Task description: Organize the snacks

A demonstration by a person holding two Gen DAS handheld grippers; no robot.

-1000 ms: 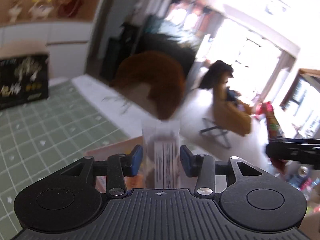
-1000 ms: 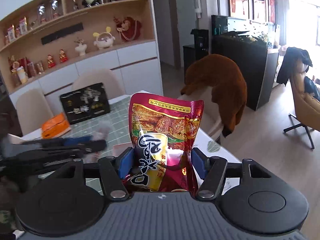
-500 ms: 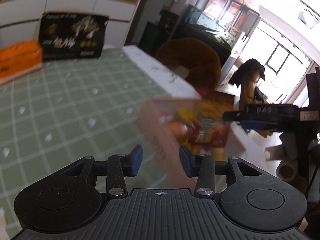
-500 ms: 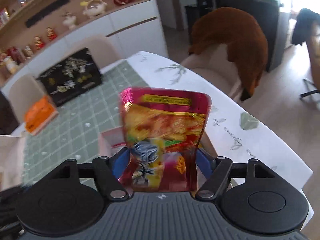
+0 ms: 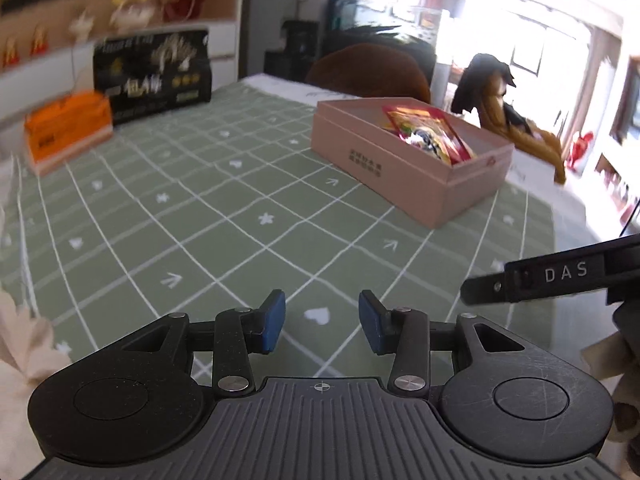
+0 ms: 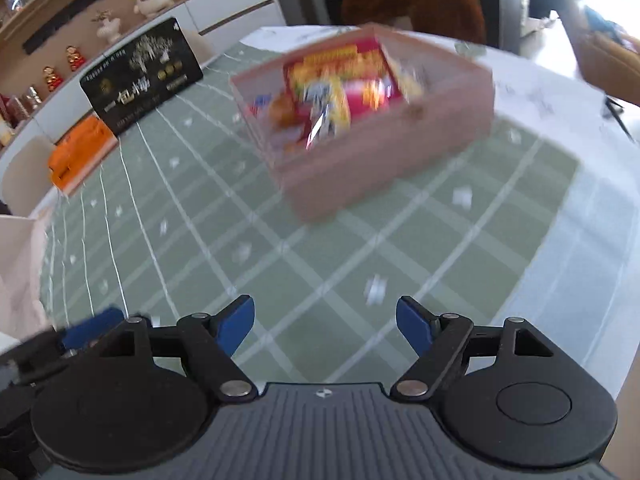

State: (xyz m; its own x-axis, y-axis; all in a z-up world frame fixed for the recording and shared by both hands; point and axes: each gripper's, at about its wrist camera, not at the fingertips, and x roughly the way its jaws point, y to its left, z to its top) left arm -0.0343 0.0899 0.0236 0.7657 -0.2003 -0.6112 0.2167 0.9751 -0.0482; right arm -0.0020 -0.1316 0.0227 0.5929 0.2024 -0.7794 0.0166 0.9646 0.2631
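Left wrist view: the left gripper hangs parted and empty over the green checked tablecloth, with the red foil snack bag lying in the open pink cardboard box further back. Right wrist view: the right gripper is spread wide holding nothing, and the same box looks blurry ahead, packets inside.

Left gripper: near centre, blue-padded fingers apart, nothing between them, above the cloth.
Tablecloth: green with a white grid, small hearts, stars and arrows.
Pink box: far right on the cloth, lid off.
Snack packet: red and yellow, lying tilted inside the pink box.
Black box: far left, upright, pale lettering, blurred.
Orange box: far left, just beside the black box.
Right gripper: black arm marked "DAS" at the right edge; fingers unseen.
Brown chair back: beyond the table's far edge.
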